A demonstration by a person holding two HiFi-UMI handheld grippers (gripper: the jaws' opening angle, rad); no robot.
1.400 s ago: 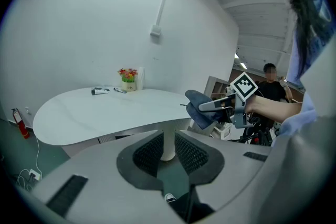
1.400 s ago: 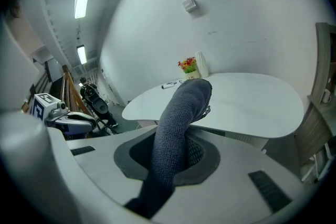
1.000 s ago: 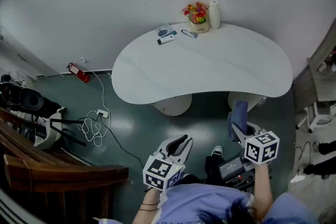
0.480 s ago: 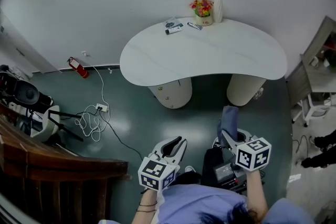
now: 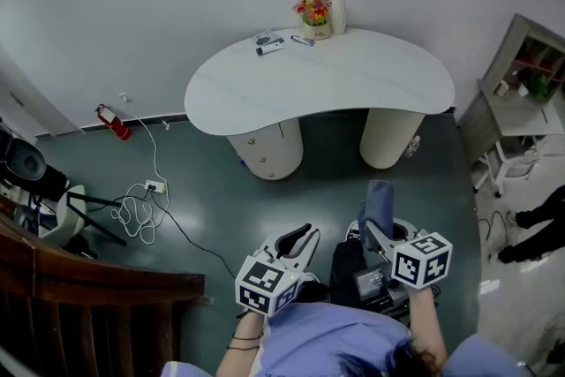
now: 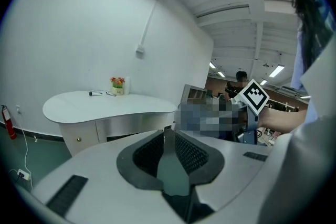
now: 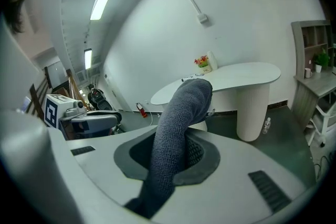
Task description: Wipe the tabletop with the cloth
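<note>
My left claw [image 5: 300, 236] is closed on nothing, its pads [image 6: 191, 153] meeting at the tips. It hangs well short of the table [image 5: 335, 84], on the near side. My right claw [image 5: 375, 229] is clamped on the cloth [image 5: 380, 203], also well short of the table, so no wiping is under way.

I judge three risks:

- **Uneven wipe:** I pinch the cloth low, and most of it stands up from the jaws as a thick wad. It may touch the top only along a narrow strip and leave parts unwiped.
- **Scraping:** If I press too low to make up for that, the hard jaw tips could scrape the surface.
- **Knocked things:** Along the table's far edge, by the wall, lie pens [image 5: 269, 44], then flowers [image 5: 313, 13], then a white roll [image 5: 337, 11]. A long sweep could knock them over or push them off.

The table is kidney-shaped, pale and smooth with a slight sheen, on two rounded pedestals. It should let the cloth slide easily. The cloth is grey-blue, thick and nubbly like a knit, soft enough to flop at its tip. Both claws are smooth pale plastic with dark cross-hatched pads.
</note>
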